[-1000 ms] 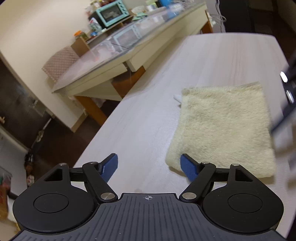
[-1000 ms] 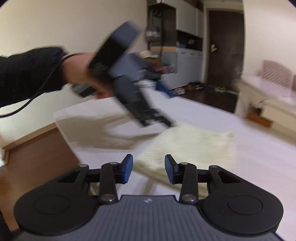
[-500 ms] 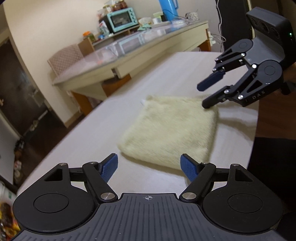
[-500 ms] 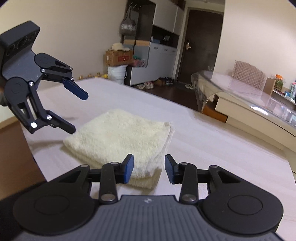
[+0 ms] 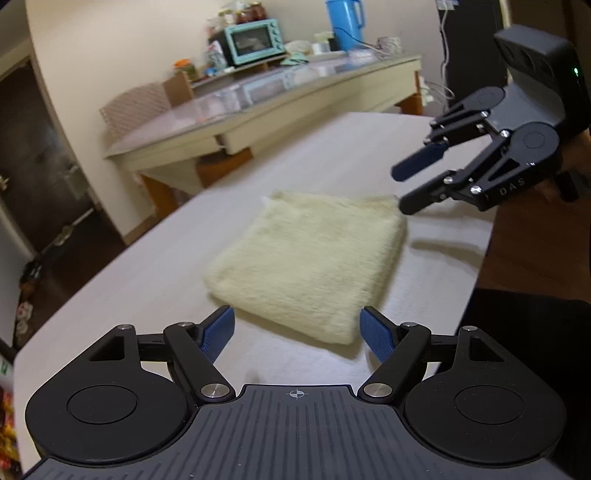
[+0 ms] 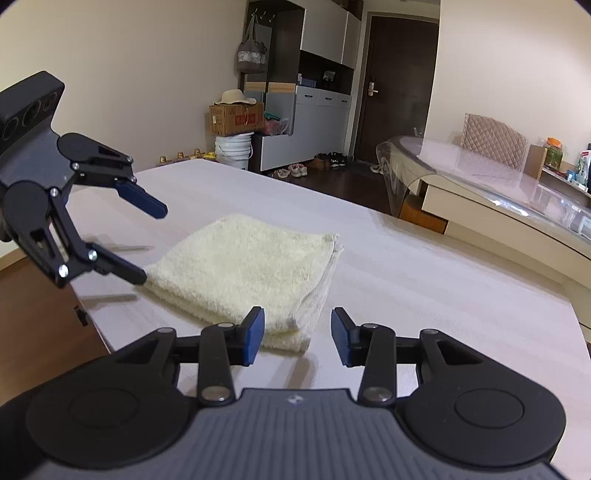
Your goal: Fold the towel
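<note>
A cream towel lies folded into a thick rectangle on the pale wooden table; it also shows in the right wrist view. My left gripper is open and empty, just short of the towel's near edge; it also shows in the right wrist view at the towel's left corner. My right gripper is open and empty at the towel's near corner; in the left wrist view it hovers over the far right corner.
A glass-topped side table with a teal toaster oven and a blue jug stands beyond. The table edge runs close on the right. A cardboard box, buckets and cabinets stand by the door.
Both grippers swung around to face the towel from opposite sides and settled near its corners. The right gripper's jaws opened wider. The towel has not moved.
</note>
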The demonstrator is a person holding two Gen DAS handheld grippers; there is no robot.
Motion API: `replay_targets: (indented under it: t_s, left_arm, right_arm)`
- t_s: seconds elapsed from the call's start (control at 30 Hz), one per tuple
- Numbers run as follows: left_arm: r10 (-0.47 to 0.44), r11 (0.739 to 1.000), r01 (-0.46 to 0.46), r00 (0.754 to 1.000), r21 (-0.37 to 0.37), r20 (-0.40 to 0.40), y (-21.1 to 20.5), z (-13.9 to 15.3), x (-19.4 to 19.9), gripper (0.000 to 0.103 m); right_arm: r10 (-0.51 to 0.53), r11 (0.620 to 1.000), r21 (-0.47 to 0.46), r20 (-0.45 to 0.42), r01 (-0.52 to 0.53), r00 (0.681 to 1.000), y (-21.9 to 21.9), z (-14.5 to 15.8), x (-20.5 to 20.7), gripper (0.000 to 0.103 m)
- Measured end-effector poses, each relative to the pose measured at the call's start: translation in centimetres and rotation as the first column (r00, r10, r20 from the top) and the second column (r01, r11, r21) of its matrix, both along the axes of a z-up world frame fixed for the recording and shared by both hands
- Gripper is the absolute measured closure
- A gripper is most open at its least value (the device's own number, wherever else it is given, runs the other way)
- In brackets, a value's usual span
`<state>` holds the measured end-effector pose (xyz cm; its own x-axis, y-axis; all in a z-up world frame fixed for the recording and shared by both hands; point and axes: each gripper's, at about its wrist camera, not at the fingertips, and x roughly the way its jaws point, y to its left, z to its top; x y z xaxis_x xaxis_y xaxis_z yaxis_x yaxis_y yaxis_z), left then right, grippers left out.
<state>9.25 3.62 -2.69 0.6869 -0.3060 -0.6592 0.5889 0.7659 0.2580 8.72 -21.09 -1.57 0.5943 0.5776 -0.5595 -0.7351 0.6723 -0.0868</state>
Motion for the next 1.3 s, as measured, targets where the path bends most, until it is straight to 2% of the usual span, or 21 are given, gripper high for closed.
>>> replay_targets:
  t_s: [0.23, 0.47, 0.53, 0.6, 0.7, 0.77, 0.83, 0.9, 1.0, 1.3]
  left_arm:
    - [0.027, 0.998, -0.028, 0.999, 0.051, 0.024, 1.0, -0.3, 0.7, 0.022]
    - [0.091, 0.996, -0.091, 0.996, -0.015, -0.02, 2.0, -0.3, 0.3, 0.022]
    - [0.114, 0.992, -0.116, 0.993, -0.045, -0.038, 2.0, -0.2, -0.1, 0.021]
    - [0.174, 0.98, -0.18, 0.982, -0.086, -0.07, 1.9, -0.2, -0.7, 0.018]
    - [0.26, 0.955, -0.271, 0.961, -0.123, -0.094, 1.5, 0.0, -1.5, 0.011]
    - [0.306, 0.937, -0.318, 0.947, -0.145, -0.101, 1.3, 0.2, -2.1, 0.01]
    - [0.345, 0.919, -0.359, 0.932, -0.161, -0.108, 1.1, 0.5, -2.6, 0.009]
    - [0.393, 0.9, -0.406, 0.913, -0.16, -0.11, 0.7, 0.7, -3.1, 0.007]
    - [0.441, 0.88, -0.452, 0.891, -0.144, -0.107, 0.4, 1.0, -3.6, 0.002]
    - [0.52, 0.824, -0.535, 0.845, -0.189, -0.123, -0.1, 2.0, -5.4, 0.0]
  right_arm:
    - [-0.005, 1.0, -0.01, -0.004, 0.005, 1.0, 0.4, -0.6, 0.6, 0.058]
    - [0.007, 1.0, -0.003, -0.023, -0.007, 1.0, 1.1, -1.1, 0.5, 0.057]
    - [0.001, 1.0, 0.0, -0.031, -0.001, 1.0, 1.0, -1.0, 0.4, 0.05]
    - [-0.009, 1.0, 0.005, -0.041, 0.01, 0.999, 0.8, -0.8, 0.2, 0.048]
    - [-0.034, 0.999, 0.011, -0.08, 0.035, 0.996, 0.5, -0.2, -0.4, 0.037]
    - [-0.043, 0.999, 0.022, -0.098, 0.046, 0.994, 0.3, 0.3, -0.7, 0.028]
    - [-0.06, 0.997, 0.038, -0.122, 0.066, 0.991, 0.1, 0.9, -1.2, 0.012]
    - [-0.082, 0.995, 0.043, -0.141, 0.089, 0.987, -0.1, 1.3, -1.6, 0.003]
    - [-0.109, 0.992, 0.044, -0.156, 0.117, 0.982, -0.4, 1.9, -2.4, 0.0]
    - [-0.166, 0.985, 0.018, -0.17, 0.172, 0.971, -0.8, 2.4, -4.0, 0.0]
